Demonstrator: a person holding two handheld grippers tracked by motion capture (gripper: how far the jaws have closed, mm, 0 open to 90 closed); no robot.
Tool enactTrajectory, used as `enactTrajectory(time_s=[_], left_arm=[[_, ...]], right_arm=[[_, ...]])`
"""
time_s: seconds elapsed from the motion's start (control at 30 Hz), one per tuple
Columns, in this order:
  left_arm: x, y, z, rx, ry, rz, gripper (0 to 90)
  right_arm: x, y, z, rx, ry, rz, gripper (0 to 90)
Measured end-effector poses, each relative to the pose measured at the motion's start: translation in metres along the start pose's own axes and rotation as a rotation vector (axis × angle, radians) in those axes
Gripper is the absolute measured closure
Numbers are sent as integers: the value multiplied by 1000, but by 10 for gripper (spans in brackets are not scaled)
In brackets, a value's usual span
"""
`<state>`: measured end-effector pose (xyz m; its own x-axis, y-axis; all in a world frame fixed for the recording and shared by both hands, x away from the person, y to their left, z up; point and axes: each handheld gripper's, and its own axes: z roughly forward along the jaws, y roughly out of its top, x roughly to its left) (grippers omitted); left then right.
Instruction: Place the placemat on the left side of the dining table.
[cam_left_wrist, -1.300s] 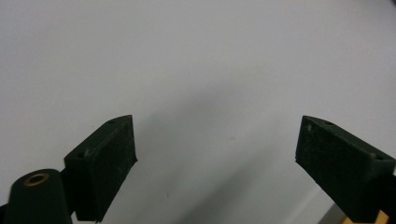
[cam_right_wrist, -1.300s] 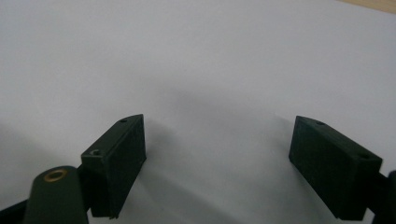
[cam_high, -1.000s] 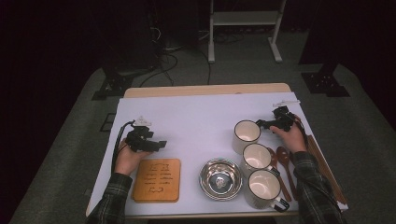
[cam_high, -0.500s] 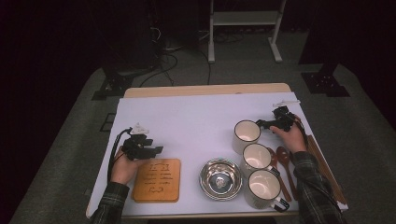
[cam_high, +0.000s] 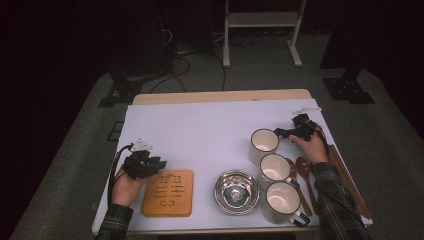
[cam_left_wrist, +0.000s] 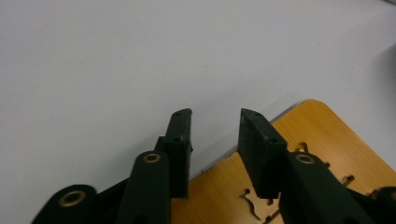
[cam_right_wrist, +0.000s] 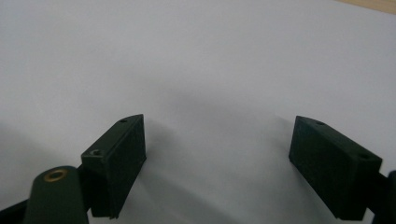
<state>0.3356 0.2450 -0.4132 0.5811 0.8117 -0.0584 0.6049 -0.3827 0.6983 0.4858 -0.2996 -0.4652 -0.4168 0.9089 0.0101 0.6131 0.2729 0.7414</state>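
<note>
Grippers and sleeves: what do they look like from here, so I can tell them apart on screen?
Both are black two-jaw tools. The left gripper trails a black cable and carries a pale plate; the right gripper looks alike. Brass-coloured pivot rings show near the flat pads. Sleeves are dark plaid.

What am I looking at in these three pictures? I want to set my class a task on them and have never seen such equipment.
No robot arm here: a person sits at a table with a white cover and holds a hand tool with two black jaws in each hand. The high view comes from a fixed camera above. The other two come from small cameras riding on the tools, looking along their jaws.

On the table lie a wooden trivet, a steel bowl, three white mugs in a row and some wooden spoons.

The left gripper hangs over the trivet's far corner; its jaws have just been closing, but with a gap, and nothing sits between them. The right gripper is wide open over bare cover, beside the farthest mug. Nothing is held.
</note>
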Motion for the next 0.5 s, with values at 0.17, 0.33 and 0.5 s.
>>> enactTrajectory(time_s=[0.17,0.33,0.5], left_arm=[[-1,-7,-8,9,-12,-16,795],[-2,-15,-16,3,-21,-38,885],[0,-23,-23,12,-23,-42,900]], right_arm=[[0,0,0,1,0,1,171],[0,0,0,0,0,0,171],[0,0,0,1,0,2,171]])
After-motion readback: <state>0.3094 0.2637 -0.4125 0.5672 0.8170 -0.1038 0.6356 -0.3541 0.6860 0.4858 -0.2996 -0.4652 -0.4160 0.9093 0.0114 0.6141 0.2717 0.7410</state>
